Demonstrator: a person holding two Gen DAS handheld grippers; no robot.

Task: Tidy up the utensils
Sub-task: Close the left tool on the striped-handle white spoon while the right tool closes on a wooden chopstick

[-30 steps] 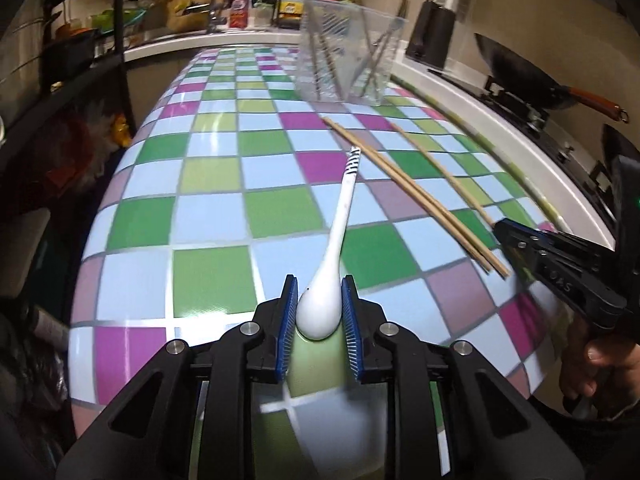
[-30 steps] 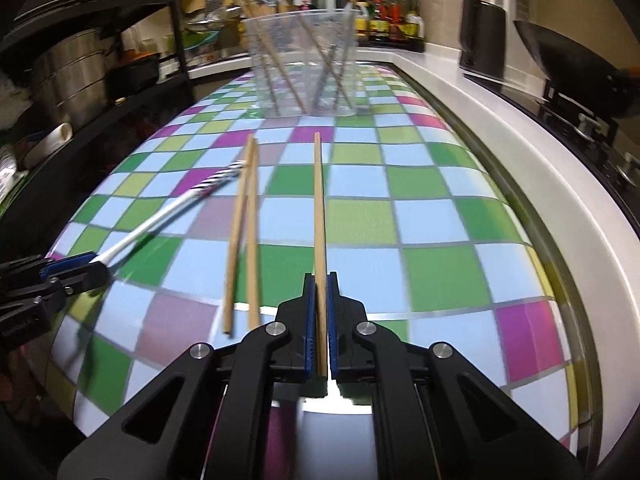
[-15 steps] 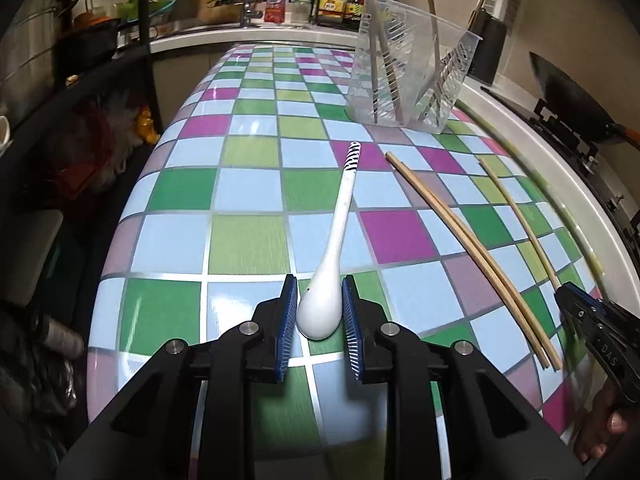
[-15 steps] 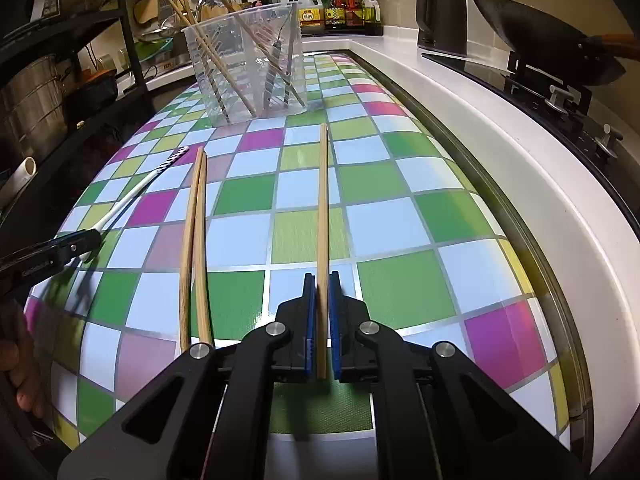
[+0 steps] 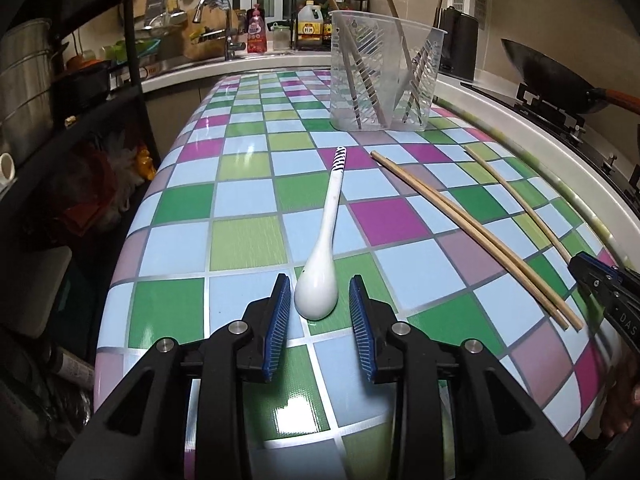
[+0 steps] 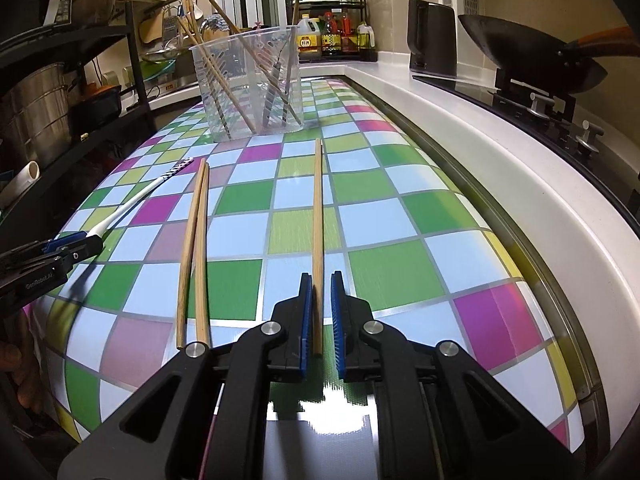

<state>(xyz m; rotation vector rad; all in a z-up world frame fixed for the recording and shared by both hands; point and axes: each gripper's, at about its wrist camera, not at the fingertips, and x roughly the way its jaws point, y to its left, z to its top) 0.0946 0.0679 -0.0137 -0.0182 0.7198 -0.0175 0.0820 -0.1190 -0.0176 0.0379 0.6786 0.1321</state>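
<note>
A white ceramic spoon [image 5: 326,240] with a striped handle tip lies on the checkered table. Its bowl sits between the jaws of my left gripper [image 5: 320,300], which is open with gaps on both sides. In the right wrist view a single wooden chopstick [image 6: 317,216] lies between the jaws of my right gripper [image 6: 320,308], which is slightly open. A pair of chopsticks [image 6: 196,240] lies to its left, also seen in the left wrist view [image 5: 472,236]. A clear plastic holder [image 5: 384,76] with several chopsticks stands at the far end.
The white counter edge [image 6: 500,152] runs along the right, with a wok [image 6: 532,56] on a stove and a black kettle [image 6: 432,36]. Black shelving [image 5: 80,100] with pots stands left. A sink and bottles line the back.
Both grippers have opened: the left released the spoon bowl, the right loosened from the single chopstick. Both utensils now rest on the table. Both cameras sit lower and level.
</note>
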